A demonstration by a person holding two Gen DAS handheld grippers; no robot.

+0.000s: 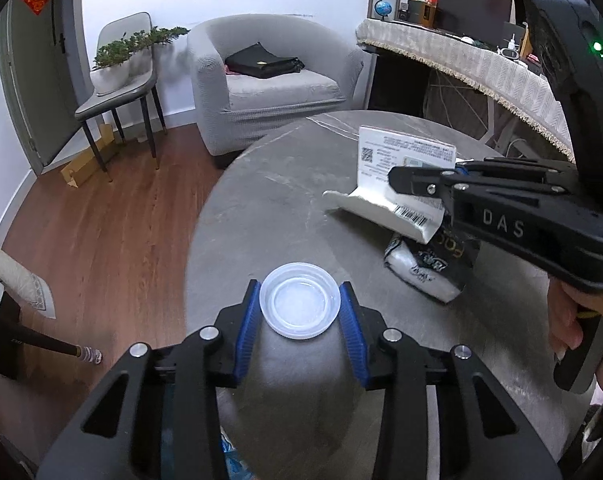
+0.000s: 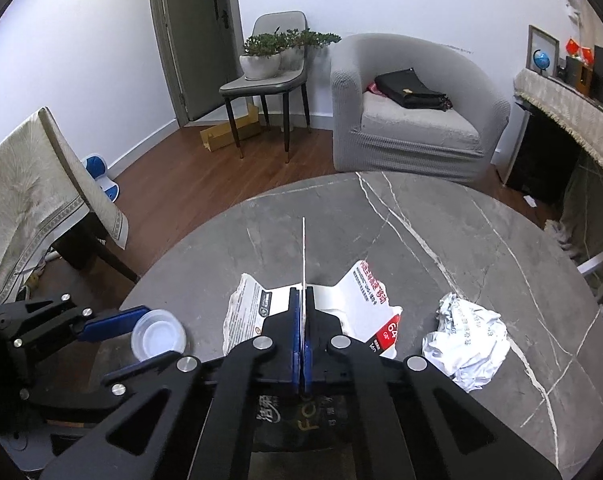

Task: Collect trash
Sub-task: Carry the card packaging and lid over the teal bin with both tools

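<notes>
Your left gripper (image 1: 300, 312) sits low over the round grey table (image 1: 269, 200), its blue pads (image 1: 247, 320) spread apart on either side of a clear plastic lid (image 1: 300, 306). The lid lies flat near the table's edge, between the pads; whether they touch its rim cannot be told. From the right wrist the same gripper (image 2: 141, 332) frames the lid (image 2: 158, 334) from the left.

Your right gripper (image 2: 302, 300) is pinched tight on a thin white card (image 2: 304, 252), seen edge-on and standing upright between the pads. The left wrist view shows that gripper (image 1: 397, 178) holding the card (image 1: 385, 160) above the table, printed face and barcode outward, its lower part folded.

Under and beyond the right gripper lies a torn white wrapper (image 2: 365, 300) with red print, flat on the table. To its right, well apart, rests a crumpled white paper ball (image 2: 467, 340). A dark bag (image 1: 433, 268) with white ends lies beneath the held card.

Past the table stand a grey armchair (image 2: 417, 120) bearing a black bag (image 2: 409, 92), and a chair (image 2: 267, 84) carrying potted plants (image 2: 261, 58).
</notes>
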